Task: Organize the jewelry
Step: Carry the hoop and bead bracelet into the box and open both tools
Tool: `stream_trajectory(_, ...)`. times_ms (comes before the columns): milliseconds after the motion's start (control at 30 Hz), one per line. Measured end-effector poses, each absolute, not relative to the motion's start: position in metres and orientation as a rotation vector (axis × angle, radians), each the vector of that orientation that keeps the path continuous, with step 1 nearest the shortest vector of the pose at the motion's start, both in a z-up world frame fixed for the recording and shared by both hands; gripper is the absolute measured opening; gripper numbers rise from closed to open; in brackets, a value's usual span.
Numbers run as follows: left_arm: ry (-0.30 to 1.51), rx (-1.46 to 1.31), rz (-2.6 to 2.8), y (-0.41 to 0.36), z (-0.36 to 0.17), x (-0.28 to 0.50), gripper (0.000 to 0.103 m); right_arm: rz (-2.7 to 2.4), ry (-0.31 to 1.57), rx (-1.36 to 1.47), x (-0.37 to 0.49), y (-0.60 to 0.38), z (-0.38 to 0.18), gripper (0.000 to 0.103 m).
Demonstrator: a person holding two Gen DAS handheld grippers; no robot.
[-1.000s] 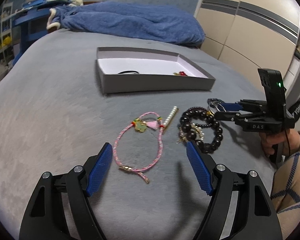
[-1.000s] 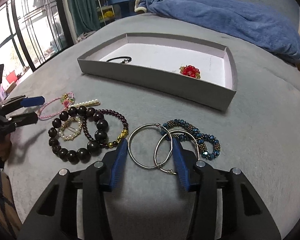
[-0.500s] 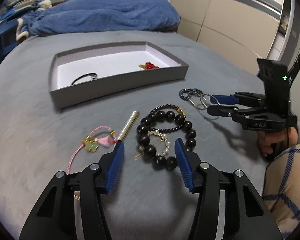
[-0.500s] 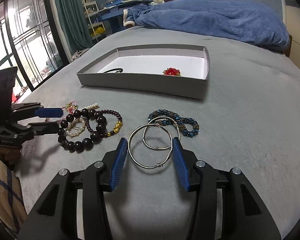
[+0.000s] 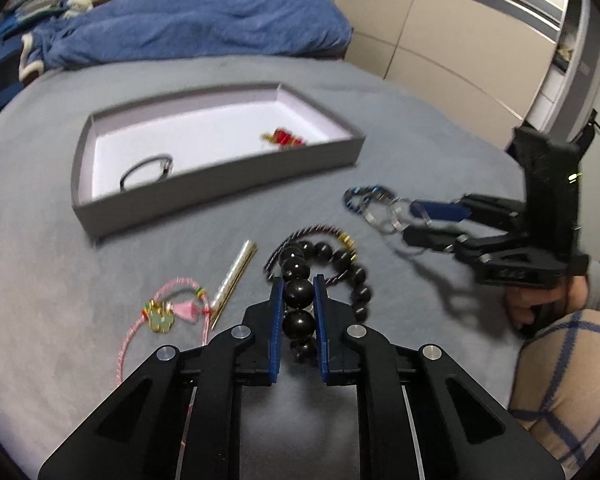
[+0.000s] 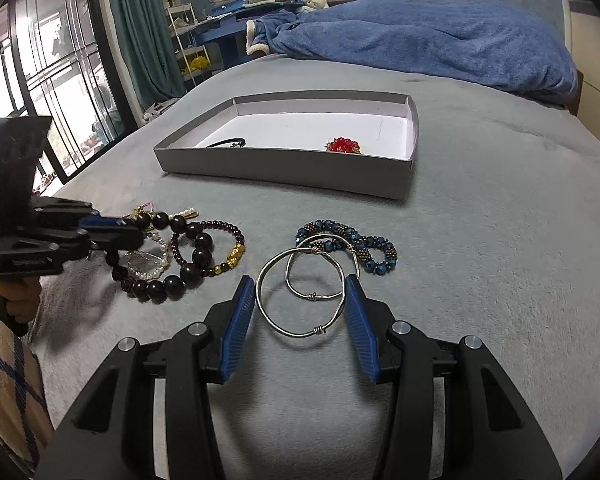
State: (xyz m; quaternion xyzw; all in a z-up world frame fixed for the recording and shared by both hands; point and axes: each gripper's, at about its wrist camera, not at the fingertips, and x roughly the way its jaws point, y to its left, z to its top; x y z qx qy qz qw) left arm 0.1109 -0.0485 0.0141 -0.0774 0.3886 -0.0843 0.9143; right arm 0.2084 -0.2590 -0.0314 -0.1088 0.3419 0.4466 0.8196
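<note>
Left wrist: left gripper (image 5: 297, 294) jaws, just closing, pinch the black bead bracelet (image 5: 300, 296) between them

Big black bead bracelet (image 5: 300, 292) flat on grey bedspread, near side pinched between blue pads. Pink cord bracelet (image 5: 168, 312) with gold charm left of it; two silver bangles (image 6: 300, 292) overlapping, touching blue beaded bracelet (image 6: 364, 240). Grey tray (image 6: 284, 168) beyond, holding red bead piece (image 6: 343, 145) and black cord loop (image 5: 146, 170).
</note>
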Motion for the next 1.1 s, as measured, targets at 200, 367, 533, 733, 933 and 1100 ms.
stream_trajectory(200,0.708,-0.128,-0.197,-0.049,0.054,0.108,0.015,0.951,0.723,-0.208,0.213,-0.261,-0.026,0.046)
stream_trajectory(367,0.656,-0.109,-0.192,-0.046,0.075,0.111,0.015,0.949,0.706,-0.200,0.220,-0.258,-0.014,0.046)
stream_trajectory(533,0.641,-0.106,-0.169,-0.037,0.082,0.116,0.015,0.954,0.687,-0.197,0.227,-0.251,-0.002,0.046)
stream_trajectory(733,0.617,-0.116,-0.134,-0.021,0.094,0.133,0.015,0.957,0.677,-0.223,0.241,-0.235,0.009,0.046)
stream_trajectory(933,0.593,-0.134,-0.109,-0.004,0.106,0.156,0.015,0.949,0.683,-0.240,0.265,-0.214,0.020,0.046)
stream_trajectory(1100,0.586,-0.154,-0.098,0.004,0.107,0.179,0.015,0.937,0.706,-0.243,0.289,-0.197,0.023,0.046)
